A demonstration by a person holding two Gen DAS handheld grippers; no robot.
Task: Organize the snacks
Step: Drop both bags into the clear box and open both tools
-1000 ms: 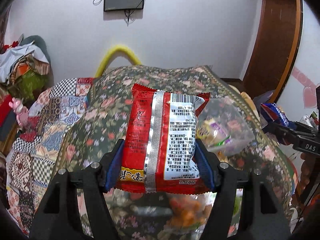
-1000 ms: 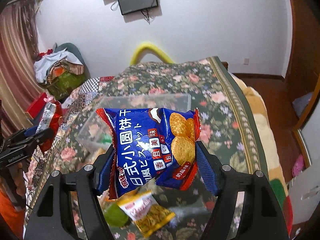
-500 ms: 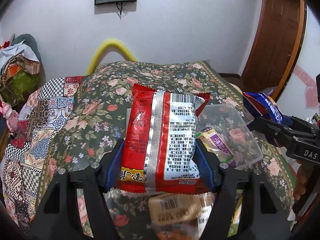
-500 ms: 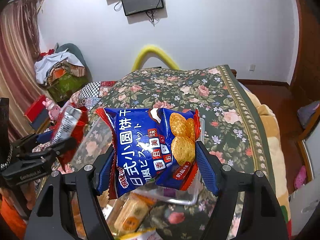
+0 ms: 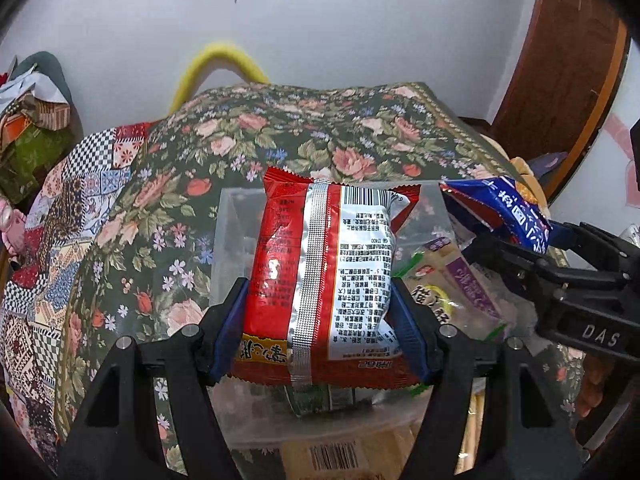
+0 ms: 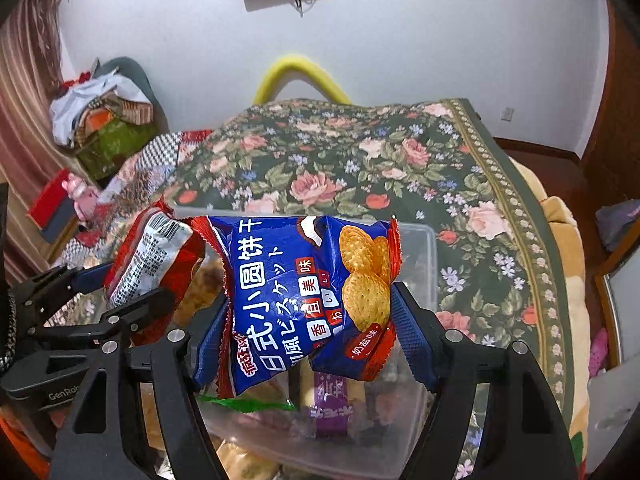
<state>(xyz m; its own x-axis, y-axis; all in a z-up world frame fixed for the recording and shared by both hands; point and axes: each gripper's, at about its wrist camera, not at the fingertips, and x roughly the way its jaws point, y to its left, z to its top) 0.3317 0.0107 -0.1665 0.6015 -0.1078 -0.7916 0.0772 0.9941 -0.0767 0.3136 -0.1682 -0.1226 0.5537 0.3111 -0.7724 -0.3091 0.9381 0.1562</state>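
Observation:
My left gripper (image 5: 320, 312) is shut on a red snack packet (image 5: 324, 280) and holds it over a clear plastic box (image 5: 230, 248) on the flowered bedspread. My right gripper (image 6: 308, 320) is shut on a blue biscuit packet (image 6: 300, 296) and holds it over the same box (image 6: 420, 264). The box holds several snack packets, among them a purple one (image 6: 330, 404). The right gripper with the blue packet (image 5: 504, 208) shows at the right of the left wrist view. The left gripper with the red packet (image 6: 152, 256) shows at the left of the right wrist view.
The box sits on a bed covered by a flowered spread (image 6: 360, 160). A barcoded packet (image 5: 332, 456) lies before the box. A yellow arch (image 5: 216, 68) stands behind the bed by the white wall. Piled clothes (image 6: 104, 116) sit at the far left.
Both grippers have moved forward and down with their packets, from beside the box to above its opening. The two grippers have come closer together.

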